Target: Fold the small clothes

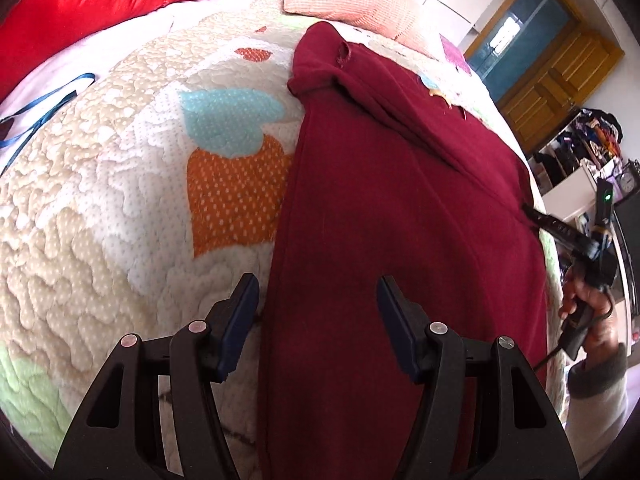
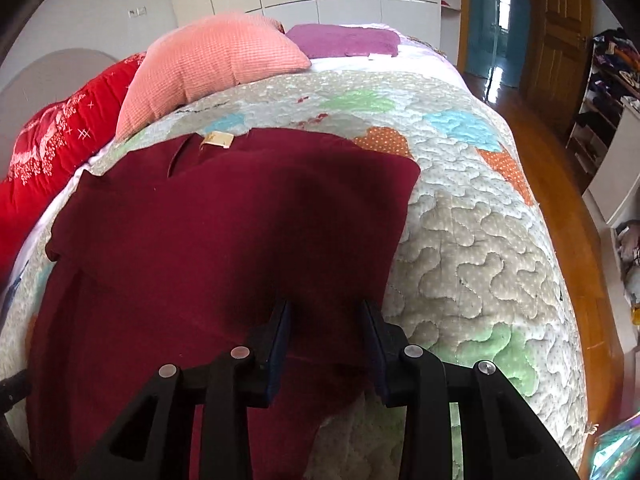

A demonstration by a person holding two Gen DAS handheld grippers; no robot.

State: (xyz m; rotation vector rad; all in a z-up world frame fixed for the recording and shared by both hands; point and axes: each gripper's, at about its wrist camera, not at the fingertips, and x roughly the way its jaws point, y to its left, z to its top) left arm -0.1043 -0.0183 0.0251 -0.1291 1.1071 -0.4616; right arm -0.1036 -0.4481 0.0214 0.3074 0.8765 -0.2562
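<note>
While the maroon garment (image 1: 400, 208) is lying flat on the quilt (image 1: 100, 208), you are holding the left gripper (image 1: 318, 292) spread over its edge and the right gripper (image 2: 325, 316) part-open, cloth between its jaws, unpinched.

Your left tool (image 1: 316, 292) and right tool (image 2: 325, 316) share a build: black angular linkage arms, round silver pivot screws, dark blue finger pads (image 1: 236, 320). Your right hand (image 1: 588, 300) shows a grey cuff, and a thin black cable trails beneath it.
</note>
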